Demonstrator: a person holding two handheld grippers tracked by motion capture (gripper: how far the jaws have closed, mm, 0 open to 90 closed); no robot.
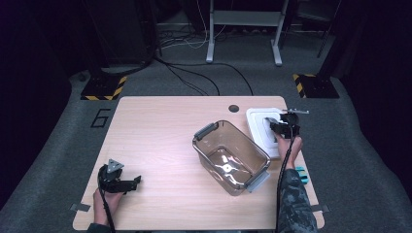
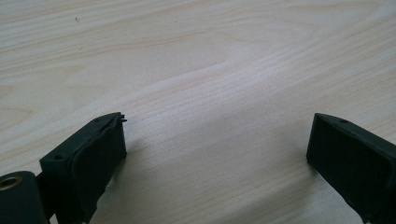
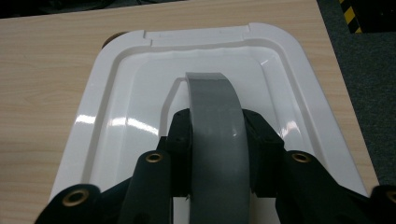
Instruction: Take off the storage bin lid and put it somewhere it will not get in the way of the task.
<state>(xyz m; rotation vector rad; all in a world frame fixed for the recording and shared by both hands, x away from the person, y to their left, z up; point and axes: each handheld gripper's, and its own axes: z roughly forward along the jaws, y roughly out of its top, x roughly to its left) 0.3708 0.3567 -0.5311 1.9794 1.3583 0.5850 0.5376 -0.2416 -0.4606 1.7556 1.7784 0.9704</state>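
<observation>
Right gripper view: right tongs [image 3: 217, 140] pinch grey arched handle [image 3: 215, 107] of white plastic lid [image 3: 112, 126].
Lid place: flat on wooden surface [image 1: 155, 141], beside clear plastic container [image 1: 231, 156].
Left tongs [image 2: 217, 154]: spread, empty.
Left to do: probably lift lid onto container.

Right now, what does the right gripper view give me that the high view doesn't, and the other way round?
Right gripper view alone: the right tongs are shut on the grey handle of the white lid, pads pressing both sides.

High view alone: the clear container sits mid-table with no lid on, and the left tongs rest near the front left.

Both: the white lid lying on the wooden table at its far right, with the right tongs over it.
</observation>
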